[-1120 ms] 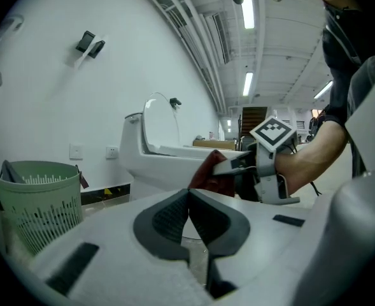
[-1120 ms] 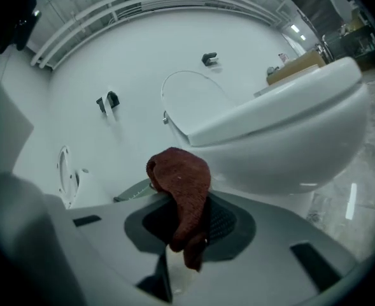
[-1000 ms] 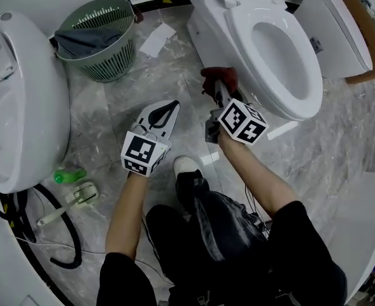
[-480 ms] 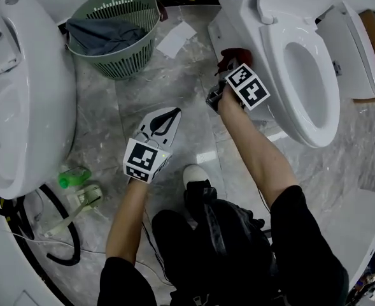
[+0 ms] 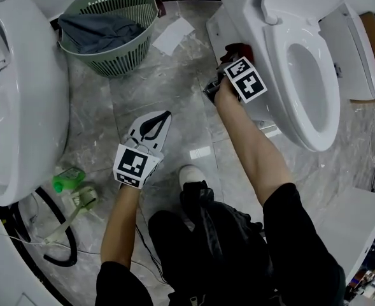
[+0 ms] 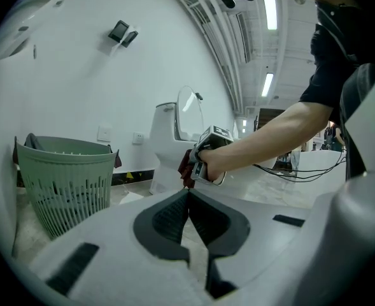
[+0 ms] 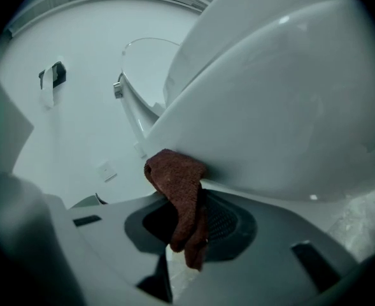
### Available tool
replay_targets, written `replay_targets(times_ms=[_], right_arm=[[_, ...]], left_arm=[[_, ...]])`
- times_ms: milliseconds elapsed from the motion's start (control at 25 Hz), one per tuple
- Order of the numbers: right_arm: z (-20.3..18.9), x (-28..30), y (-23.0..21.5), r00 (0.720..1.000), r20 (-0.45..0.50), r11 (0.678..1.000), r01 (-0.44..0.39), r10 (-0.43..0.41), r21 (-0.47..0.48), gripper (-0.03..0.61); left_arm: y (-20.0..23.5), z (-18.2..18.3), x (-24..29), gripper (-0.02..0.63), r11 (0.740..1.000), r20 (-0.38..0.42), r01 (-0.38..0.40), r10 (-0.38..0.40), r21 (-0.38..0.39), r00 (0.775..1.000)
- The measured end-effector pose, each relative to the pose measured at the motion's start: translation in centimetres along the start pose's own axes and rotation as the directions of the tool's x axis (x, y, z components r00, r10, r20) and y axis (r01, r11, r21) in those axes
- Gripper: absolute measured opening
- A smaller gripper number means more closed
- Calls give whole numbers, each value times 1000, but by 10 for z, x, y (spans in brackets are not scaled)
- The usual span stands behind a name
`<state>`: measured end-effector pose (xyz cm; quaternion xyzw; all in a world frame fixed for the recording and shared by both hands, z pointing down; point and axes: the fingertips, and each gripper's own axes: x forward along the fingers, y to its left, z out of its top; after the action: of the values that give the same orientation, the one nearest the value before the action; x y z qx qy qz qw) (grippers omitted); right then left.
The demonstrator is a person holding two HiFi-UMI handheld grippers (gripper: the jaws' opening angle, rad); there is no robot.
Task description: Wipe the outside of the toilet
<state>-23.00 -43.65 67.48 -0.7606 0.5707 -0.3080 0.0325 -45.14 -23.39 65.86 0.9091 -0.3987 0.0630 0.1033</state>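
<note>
Overhead, cloth (image 5: 237, 48) mostly hidden behind right gripper (image 5: 229, 58); touches toilet (image 5: 314, 139).

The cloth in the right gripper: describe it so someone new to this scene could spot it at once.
Start at the open-seated toilet on the right of the head view, and go to its outer side. There the right gripper pinches a small cloth against the porcelain. It is dark reddish-brown, unlike the grey cloth lying in the green basket.

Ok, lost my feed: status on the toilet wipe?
Right gripper shut on red cloth, cloth against outside of toilet bowl. Left gripper shut, empty. Nothing blocking.
</note>
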Motion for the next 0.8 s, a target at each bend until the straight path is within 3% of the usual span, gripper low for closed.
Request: replay_targets(times_ms=[800], right_arm=[[-3, -74, -62, 997, -5, 997, -77, 77, 18, 80]], left_arm=[[-58, 21, 5, 8, 998, 19, 46, -47, 46, 999]])
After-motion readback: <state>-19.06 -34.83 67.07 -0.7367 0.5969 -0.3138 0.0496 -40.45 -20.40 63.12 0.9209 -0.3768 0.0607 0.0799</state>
